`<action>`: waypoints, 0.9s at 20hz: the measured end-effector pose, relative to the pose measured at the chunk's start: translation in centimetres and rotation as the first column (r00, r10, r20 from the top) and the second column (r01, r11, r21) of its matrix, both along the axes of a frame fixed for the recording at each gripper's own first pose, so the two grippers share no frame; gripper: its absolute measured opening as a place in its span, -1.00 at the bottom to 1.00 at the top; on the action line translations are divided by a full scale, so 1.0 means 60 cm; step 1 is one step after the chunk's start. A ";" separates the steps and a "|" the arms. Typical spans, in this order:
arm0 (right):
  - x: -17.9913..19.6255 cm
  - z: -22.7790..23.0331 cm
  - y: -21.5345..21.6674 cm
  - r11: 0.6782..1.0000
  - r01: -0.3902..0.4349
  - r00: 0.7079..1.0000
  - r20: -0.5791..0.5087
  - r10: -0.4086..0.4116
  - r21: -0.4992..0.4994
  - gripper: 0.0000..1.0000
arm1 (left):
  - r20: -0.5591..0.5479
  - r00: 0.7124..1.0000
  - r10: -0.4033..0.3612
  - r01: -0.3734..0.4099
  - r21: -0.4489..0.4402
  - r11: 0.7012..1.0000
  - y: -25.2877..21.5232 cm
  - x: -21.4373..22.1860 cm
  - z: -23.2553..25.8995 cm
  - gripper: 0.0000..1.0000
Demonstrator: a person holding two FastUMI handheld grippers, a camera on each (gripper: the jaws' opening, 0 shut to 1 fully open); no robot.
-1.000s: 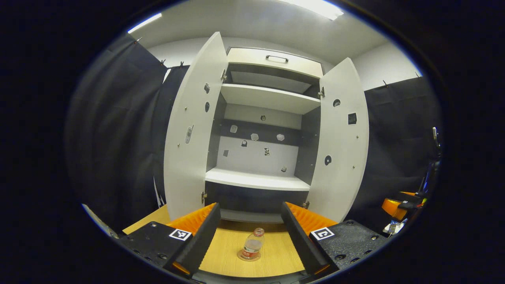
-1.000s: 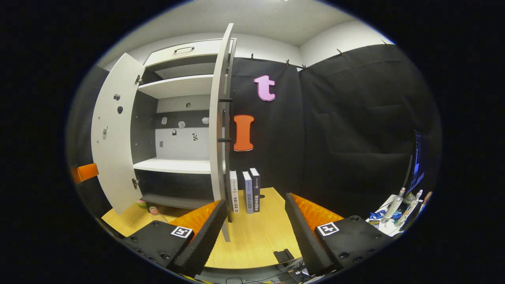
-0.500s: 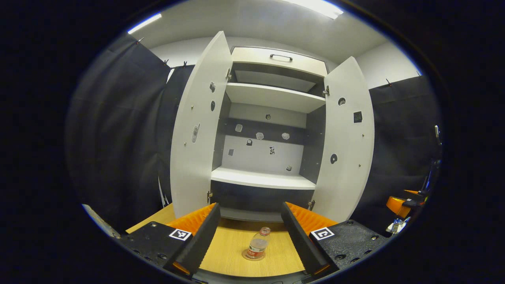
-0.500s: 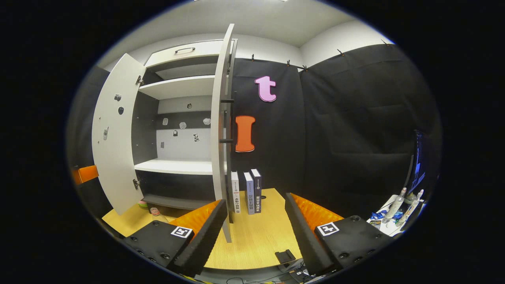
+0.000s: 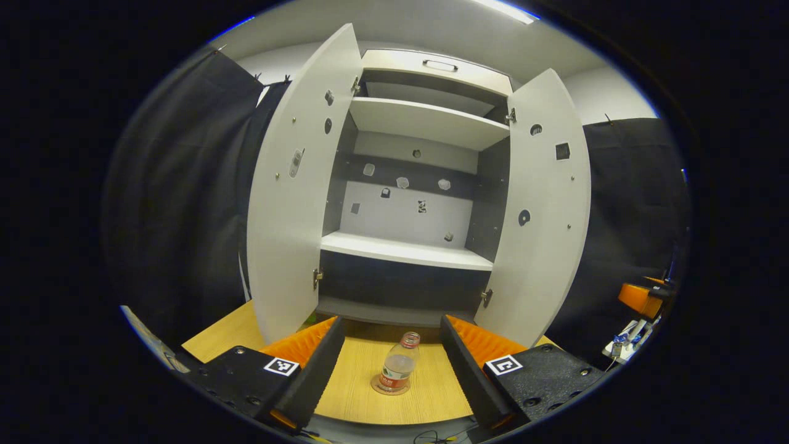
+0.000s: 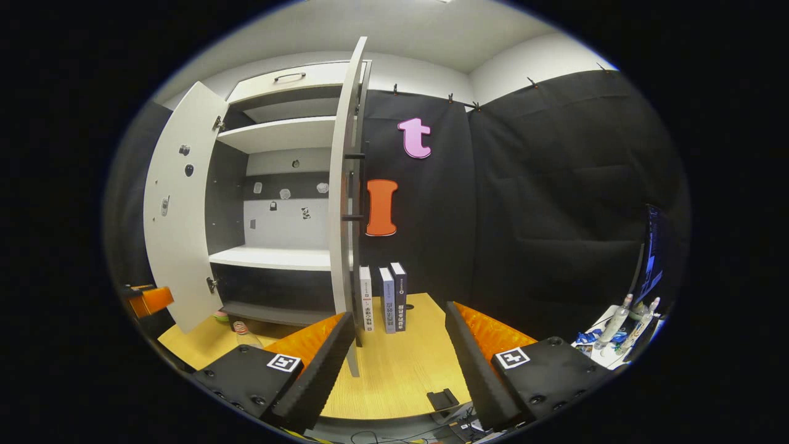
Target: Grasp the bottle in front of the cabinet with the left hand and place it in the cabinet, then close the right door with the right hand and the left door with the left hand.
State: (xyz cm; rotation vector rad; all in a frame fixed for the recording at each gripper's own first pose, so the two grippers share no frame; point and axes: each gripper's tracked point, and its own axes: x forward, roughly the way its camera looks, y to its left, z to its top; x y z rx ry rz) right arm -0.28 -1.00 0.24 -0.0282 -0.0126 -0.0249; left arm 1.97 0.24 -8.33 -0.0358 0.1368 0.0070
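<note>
In the left gripper view we see our left tool [image 5: 389, 357] with its two fingers set wide apart and clamped on nothing, low in the frame. Between them, at the bottom centre, stands the small clear plastic bottle with a red cap and a red label band [image 5: 397, 372], upright on the light wooden surface [image 5: 357, 394] and apart from both fingers. Just beyond it, filling the middle of the frame, is the tall white cabinet with a dark interior [image 5: 407, 185]; its left door [image 5: 290, 203] and right door [image 5: 539, 222] both hang open, and the white middle shelf [image 5: 404, 251] lies bare (small stickers dot the back panel and the insides of the doors). In the right gripper view our right tool [image 6: 394, 357] also has its fingers well apart with nothing between them. Here the cabinet sits in the left half of the frame, the right door seen edge-on near the centre with its dark bar handle [image 6: 352, 188]. Just right of that door, three upright books [image 6: 383, 299] stand on the wooden surface. The bottle shows at lower left, partly hidden behind a finger of the right tool.
</note>
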 end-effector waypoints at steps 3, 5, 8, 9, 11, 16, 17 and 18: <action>-0.005 -0.003 -0.011 1.000 0.011 1.000 -0.006 -0.011 -0.005 0.97 | -0.055 0.998 -0.036 0.034 -0.033 0.999 -0.020 0.021 -0.064 0.90; -0.006 -0.005 -0.016 1.000 0.016 1.000 -0.008 -0.016 -0.001 0.97 | -0.082 0.995 -0.058 0.051 -0.082 0.995 -0.033 0.037 -0.104 0.90; -0.005 -0.009 -0.027 1.000 0.024 1.000 -0.018 -0.024 0.001 0.97 | -0.114 0.992 -0.055 0.043 -0.108 0.993 -0.036 0.064 -0.162 0.90; -0.004 -0.011 -0.031 1.000 0.027 0.999 -0.022 -0.027 -0.002 0.97 | -0.127 0.990 -0.052 0.040 -0.095 0.995 -0.035 0.074 -0.182 0.91; -0.003 -0.015 -0.036 0.999 0.033 0.999 -0.033 -0.033 -0.001 0.97 | -0.151 0.987 -0.049 0.040 -0.061 0.997 -0.032 0.094 -0.221 0.90; 0.006 -0.018 -0.060 0.998 0.056 0.997 -0.054 -0.056 -0.004 0.89 | -0.245 0.969 -0.035 0.036 -0.001 0.999 -0.027 0.134 -0.323 0.91; 0.009 -0.019 -0.065 0.998 0.062 0.996 -0.056 -0.063 -0.012 1.00 | -0.262 0.964 -0.037 0.042 0.015 0.999 -0.029 0.140 -0.343 0.91; 0.012 -0.017 -0.069 0.998 0.067 0.996 -0.056 -0.068 -0.021 0.97 | -0.279 0.959 -0.038 0.047 0.024 0.999 -0.032 0.146 -0.361 0.91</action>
